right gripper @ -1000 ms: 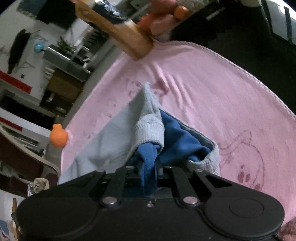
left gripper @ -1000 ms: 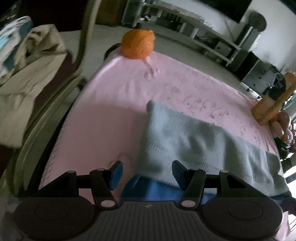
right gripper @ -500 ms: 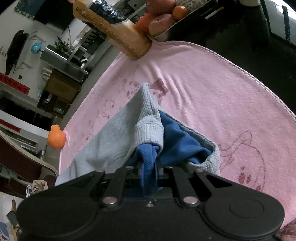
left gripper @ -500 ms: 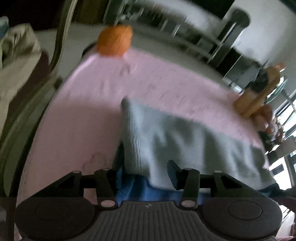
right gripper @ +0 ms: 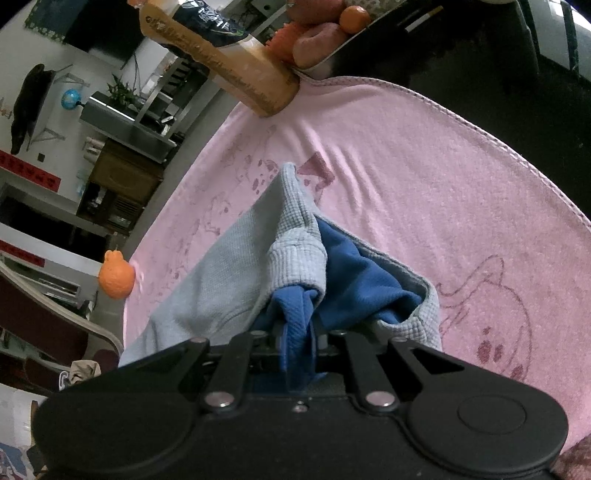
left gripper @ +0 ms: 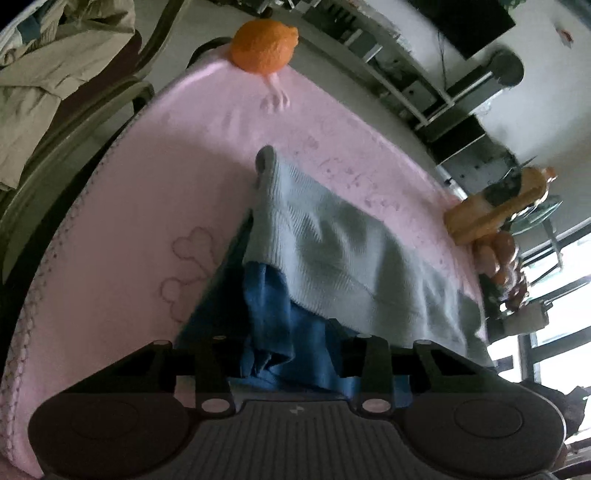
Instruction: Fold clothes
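This is a lived-in home, a dining or living room. A table spread with a pink blanket [right gripper: 424, 177] is the centre. At its far edge sits a tray of fruit [right gripper: 325, 22]; beyond it stand a dark television [left gripper: 469, 22] and low shelves [left gripper: 406, 85]. Beside the table, a chair [left gripper: 74, 122] holds a beige jacket [left gripper: 48, 74].

Open pink towel [right gripper: 424, 177] all along the right edge; far corners blocked by orange toy [left gripper: 264, 46] and bottle [right gripper: 225, 62].
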The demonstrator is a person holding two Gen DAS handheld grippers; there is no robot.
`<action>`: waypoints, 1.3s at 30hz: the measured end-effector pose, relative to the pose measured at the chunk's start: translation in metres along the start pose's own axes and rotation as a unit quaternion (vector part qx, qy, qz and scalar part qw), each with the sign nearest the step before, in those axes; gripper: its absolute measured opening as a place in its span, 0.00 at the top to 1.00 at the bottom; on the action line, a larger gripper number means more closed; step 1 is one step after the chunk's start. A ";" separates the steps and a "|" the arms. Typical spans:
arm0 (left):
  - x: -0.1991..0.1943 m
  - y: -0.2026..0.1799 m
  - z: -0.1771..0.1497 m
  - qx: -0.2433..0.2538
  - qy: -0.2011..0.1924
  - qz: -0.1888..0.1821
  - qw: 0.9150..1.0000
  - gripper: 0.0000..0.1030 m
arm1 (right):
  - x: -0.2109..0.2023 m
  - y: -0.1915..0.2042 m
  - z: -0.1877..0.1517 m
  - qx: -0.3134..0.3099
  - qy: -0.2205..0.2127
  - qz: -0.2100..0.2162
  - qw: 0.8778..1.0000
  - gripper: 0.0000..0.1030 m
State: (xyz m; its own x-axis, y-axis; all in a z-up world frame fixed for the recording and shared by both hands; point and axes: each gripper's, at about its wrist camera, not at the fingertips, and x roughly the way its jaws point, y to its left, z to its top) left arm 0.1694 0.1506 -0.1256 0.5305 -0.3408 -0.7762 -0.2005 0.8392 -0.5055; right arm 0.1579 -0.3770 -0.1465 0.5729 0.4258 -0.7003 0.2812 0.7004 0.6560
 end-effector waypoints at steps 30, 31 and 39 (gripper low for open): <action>-0.056 -0.001 -0.017 -0.084 -0.098 -0.092 0.987 0.94 | -0.057 -0.008 0.007 0.071 -0.083 0.140 0.984 0.91; -0.059 0.004 -0.020 -0.084 -0.092 -0.084 0.989 0.94 | -0.059 -0.011 0.006 0.071 -0.082 0.133 0.985 0.91; -0.016 -0.007 -0.036 0.016 -0.044 0.092 0.995 0.88 | -0.039 -0.022 -0.005 0.015 -0.033 -0.011 0.999 0.91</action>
State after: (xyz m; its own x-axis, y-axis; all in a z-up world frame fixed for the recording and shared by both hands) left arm 0.1322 0.1352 -0.1232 0.5580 -0.1430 -0.8174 -0.2757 0.8972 -0.3451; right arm 0.1260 -0.4059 -0.1349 0.6156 0.3708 -0.6954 0.3171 0.6912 0.6493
